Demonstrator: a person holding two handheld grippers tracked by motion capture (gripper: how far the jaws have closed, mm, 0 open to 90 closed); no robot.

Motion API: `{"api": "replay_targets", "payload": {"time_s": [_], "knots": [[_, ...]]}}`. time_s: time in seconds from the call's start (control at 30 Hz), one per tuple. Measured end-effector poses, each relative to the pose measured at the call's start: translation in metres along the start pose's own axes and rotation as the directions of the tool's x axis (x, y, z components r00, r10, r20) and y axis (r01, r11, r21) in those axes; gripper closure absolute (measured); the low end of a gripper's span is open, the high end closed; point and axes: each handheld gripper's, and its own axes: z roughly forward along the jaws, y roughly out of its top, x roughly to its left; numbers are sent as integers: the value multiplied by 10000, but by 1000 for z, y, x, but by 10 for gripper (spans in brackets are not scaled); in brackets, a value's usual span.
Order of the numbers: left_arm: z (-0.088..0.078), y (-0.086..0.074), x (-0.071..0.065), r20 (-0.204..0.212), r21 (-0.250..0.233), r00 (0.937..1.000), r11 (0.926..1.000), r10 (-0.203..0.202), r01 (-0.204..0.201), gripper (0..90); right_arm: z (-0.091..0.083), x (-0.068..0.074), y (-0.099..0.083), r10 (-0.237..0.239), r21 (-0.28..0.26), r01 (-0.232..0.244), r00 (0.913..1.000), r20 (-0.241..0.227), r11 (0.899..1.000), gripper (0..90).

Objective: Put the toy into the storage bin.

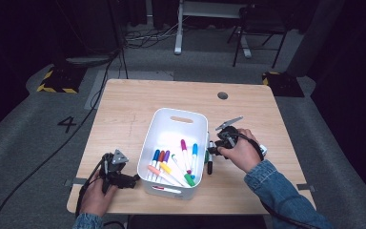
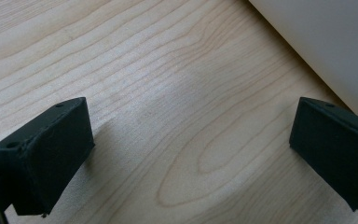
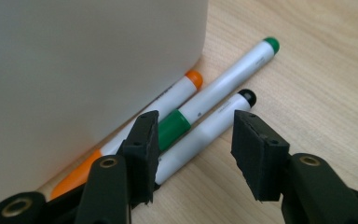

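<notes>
Work in hand: markers are being gathered into the white bin [image 1: 174, 125]; three lie on the table [image 1: 124, 109] just right of the bin, against its wall.

Black marker [image 3: 205, 133]: taken as the one to be picked — it lies between the parted jaws of the right gripper [image 3: 193, 140], outermost from the bin wall; no pad is pressed on it yet.

Green marker [image 3: 223, 84]: touching the black one, on its bin side.

Orange marker [image 3: 168, 105]: tucked against the bin wall.

Handling: judged light, stiff, smooth plastic — round, so liable to roll or slip; not fragile.

Where to hold: across the white barrel near the middle, jaws square to its length.

In the way: the green marker may be pinched together with the black; the bin wall leaves little room for the inner jaw.

Left gripper [image 2: 191, 149]: jaws wide apart over bare wood, nothing between them; held at the near left, the bin's wall beside it.

Inside the bin: several coloured markers [image 1: 176, 164] already lie loose.
</notes>
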Motion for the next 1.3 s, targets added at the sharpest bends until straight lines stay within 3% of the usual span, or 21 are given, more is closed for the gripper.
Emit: {"api": "replay_targets", "payload": {"time_s": [0.4,0.5,0.73,0.97,1.3], "knots": [[0,0,0,2,2,10000,10000,-5,5,0,21,-7,-11,315,349,-311,9994,-115,9989,538],[0,0,0,3,1,10000,10000,-6,6,0,21,-10,-14,248,555,-252,9997,77,9981,570],[0,0,0,-4,3,10000,10000,4,-4,0,16,-15,-24,497,1197,-532,9982,321,9914,759],[0,0,0,-4,3,10000,10000,3,-3,0,13,-15,-28,678,1287,-743,9963,537,9889,769],[0,0,0,-2,0,10000,10000,-3,3,0,-2,-15,-22,570,1117,-620,9972,475,9918,769]]}}
